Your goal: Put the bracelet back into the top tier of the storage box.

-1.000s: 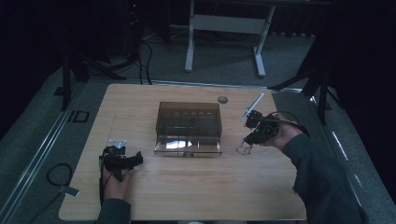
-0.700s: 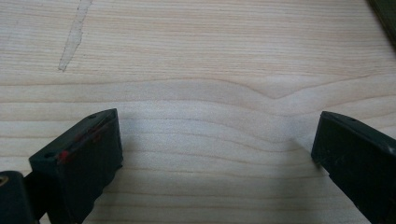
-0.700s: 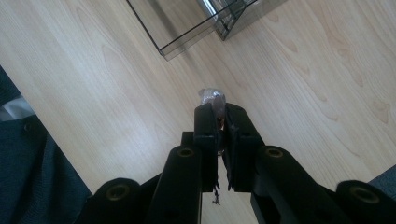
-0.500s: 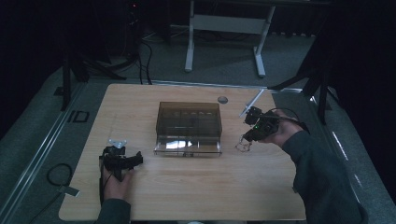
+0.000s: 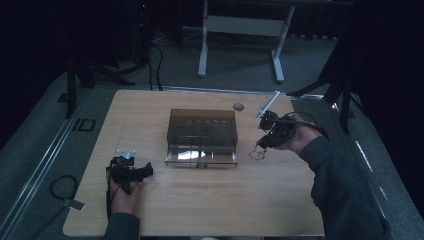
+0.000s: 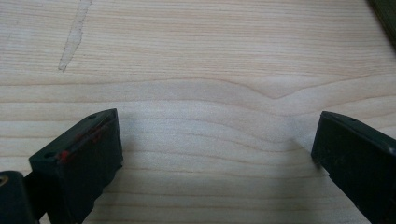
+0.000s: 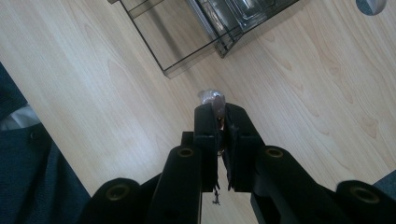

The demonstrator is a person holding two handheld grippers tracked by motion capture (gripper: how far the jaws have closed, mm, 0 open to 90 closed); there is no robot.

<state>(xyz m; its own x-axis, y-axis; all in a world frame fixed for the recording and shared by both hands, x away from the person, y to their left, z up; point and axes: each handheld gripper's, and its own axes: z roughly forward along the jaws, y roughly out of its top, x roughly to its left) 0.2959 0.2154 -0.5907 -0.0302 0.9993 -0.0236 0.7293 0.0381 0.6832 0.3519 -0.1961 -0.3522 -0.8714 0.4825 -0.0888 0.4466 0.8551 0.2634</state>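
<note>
Pinkish bit (image 7: 212,99) in right hand-held gripper (image 7: 218,111)

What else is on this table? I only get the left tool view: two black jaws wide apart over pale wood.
Observer: A smoky see-through box stands mid-table, beyond and to the right of your left tool.
Operator: Where is the other hand?
Observer: To the right of the box; its right tool is shut on a small pale thing that pokes out past the tips.
Operator: Is that thing inside the box?
Observer: No, it hangs over the bare table, near the box's front right corner.
</note>
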